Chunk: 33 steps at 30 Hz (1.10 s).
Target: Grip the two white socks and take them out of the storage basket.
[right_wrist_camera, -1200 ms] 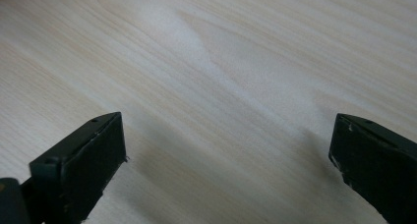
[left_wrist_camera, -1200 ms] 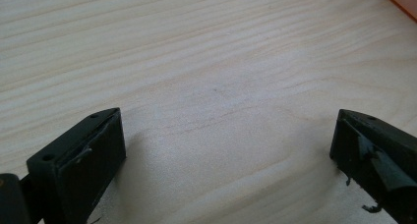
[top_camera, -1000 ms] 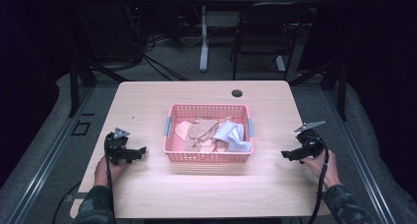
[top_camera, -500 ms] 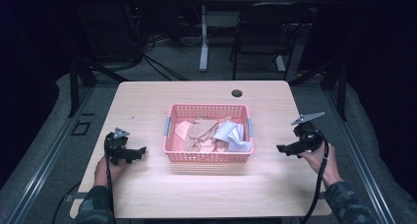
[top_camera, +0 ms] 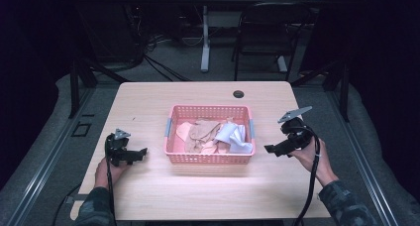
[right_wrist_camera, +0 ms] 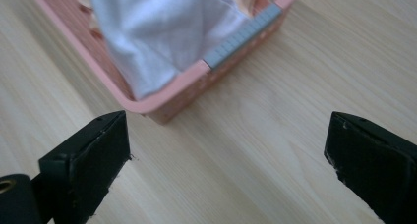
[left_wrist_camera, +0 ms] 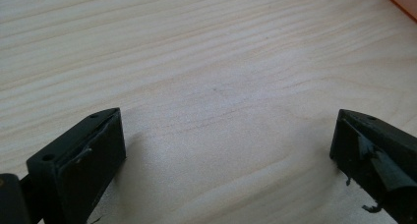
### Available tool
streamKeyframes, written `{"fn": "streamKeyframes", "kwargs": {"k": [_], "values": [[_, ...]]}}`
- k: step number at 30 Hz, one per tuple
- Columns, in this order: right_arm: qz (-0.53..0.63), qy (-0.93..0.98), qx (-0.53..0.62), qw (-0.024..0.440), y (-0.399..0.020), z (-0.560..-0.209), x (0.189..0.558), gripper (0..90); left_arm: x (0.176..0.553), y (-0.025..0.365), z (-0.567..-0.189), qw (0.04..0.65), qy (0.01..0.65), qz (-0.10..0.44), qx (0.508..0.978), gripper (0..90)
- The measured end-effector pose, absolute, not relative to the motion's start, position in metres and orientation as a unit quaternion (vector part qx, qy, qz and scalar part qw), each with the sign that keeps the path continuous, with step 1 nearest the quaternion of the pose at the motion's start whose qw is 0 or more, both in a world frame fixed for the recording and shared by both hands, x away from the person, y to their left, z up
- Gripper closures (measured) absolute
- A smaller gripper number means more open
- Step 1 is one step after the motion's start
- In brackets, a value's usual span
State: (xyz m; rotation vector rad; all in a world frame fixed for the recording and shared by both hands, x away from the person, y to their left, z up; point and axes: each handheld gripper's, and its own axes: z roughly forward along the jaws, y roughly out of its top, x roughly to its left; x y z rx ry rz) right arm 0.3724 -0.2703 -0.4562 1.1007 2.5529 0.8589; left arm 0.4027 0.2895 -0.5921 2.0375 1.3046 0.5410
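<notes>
- a pink basket (top_camera: 210, 158) sits in the middle of the high view on the wooden table (top_camera: 148, 102), with tan cloths (top_camera: 203, 132) heaped in its centre and left part.
- a white cloth (top_camera: 234, 137) lies in the basket's right end, draped up against the rim; in the right gripper view it fills the upper middle of the frame, spilling to the basket's near corner.
- the right gripper (top_camera: 270, 149) is at the right of the high view, just beside the basket's right end, lifted off the table and pointing toward the basket.
- its jaws stand wide apart with nothing between them; in the right gripper view the basket corner and white cloth lie ahead, above the gap.
- the left gripper (top_camera: 142, 151) is at the lower left of the high view, low over the table, apart from the basket's left side.
- its jaws are also spread wide and hold nothing; bare wood lies between them in the left gripper view.
</notes>
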Motion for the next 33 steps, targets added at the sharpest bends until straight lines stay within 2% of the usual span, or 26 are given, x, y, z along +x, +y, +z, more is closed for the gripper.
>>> {"fn": "streamKeyframes", "kwargs": {"k": [10,15,16,17,18,19,21,23,24,25,26,27,28,29,33], "values": [[0.303,0.891,0.323,0.098,-0.215,-0.441,0.377,3.4,0.403,0.290,-0.592,0.325,0.498,0.206,0.777,0.1],[0.292,0.901,0.310,0.085,-0.190,-0.449,0.384,10.5,0.403,0.290,-0.592,0.325,0.498,0.206,0.777,0.1],[0.279,0.905,0.310,0.083,-0.182,-0.455,0.386,16.1,0.403,0.290,-0.592,0.325,0.498,0.206,0.777,0.1],[0.279,0.905,0.310,0.083,-0.182,-0.455,0.386,16.1,0.403,0.290,-0.592,0.325,0.498,0.206,0.777,0.1],[0.276,0.906,0.310,0.085,-0.180,-0.456,0.387,19.8,0.403,0.290,-0.592,0.325,0.498,0.206,0.777,0.1],[0.269,0.907,0.314,0.081,-0.176,-0.460,0.390,30.1,0.403,0.290,-0.592,0.325,0.498,0.206,0.777,0.1],[0.263,0.906,0.322,0.080,-0.174,-0.464,0.391,39.0,0.403,0.290,-0.592,0.325,0.498,0.206,0.777,0.1],[0.255,0.908,0.323,0.078,-0.172,-0.468,0.393,46.2,0.403,0.290,-0.592,0.325,0.498,0.206,0.777,0.1],[0.251,0.909,0.323,0.076,-0.172,-0.470,0.393,46.2,0.403,0.290,-0.592,0.325,0.498,0.206,0.777,0.1],[0.251,0.910,0.321,0.070,-0.171,-0.472,0.392,57.0,0.403,0.290,-0.592,0.325,0.498,0.206,0.777,0.1],[0.251,0.910,0.321,0.070,-0.171,-0.472,0.392,57.0,0.403,0.290,-0.592,0.325,0.498,0.206,0.777,0.1],[0.242,0.913,0.320,0.071,-0.170,-0.474,0.392,68.4,0.403,0.290,-0.592,0.325,0.498,0.206,0.777,0.1],[0.242,0.913,0.320,0.071,-0.170,-0.474,0.392,68.4,0.403,0.290,-0.592,0.325,0.498,0.206,0.777,0.1],[0.242,0.915,0.315,0.071,-0.170,-0.473,0.391,76.5,0.403,0.290,-0.592,0.325,0.498,0.206,0.777,0.1],[0.250,0.914,0.309,0.080,-0.170,-0.470,0.389,83.0,0.403,0.290,-0.592,0.325,0.498,0.206,0.777,0.1]]}}
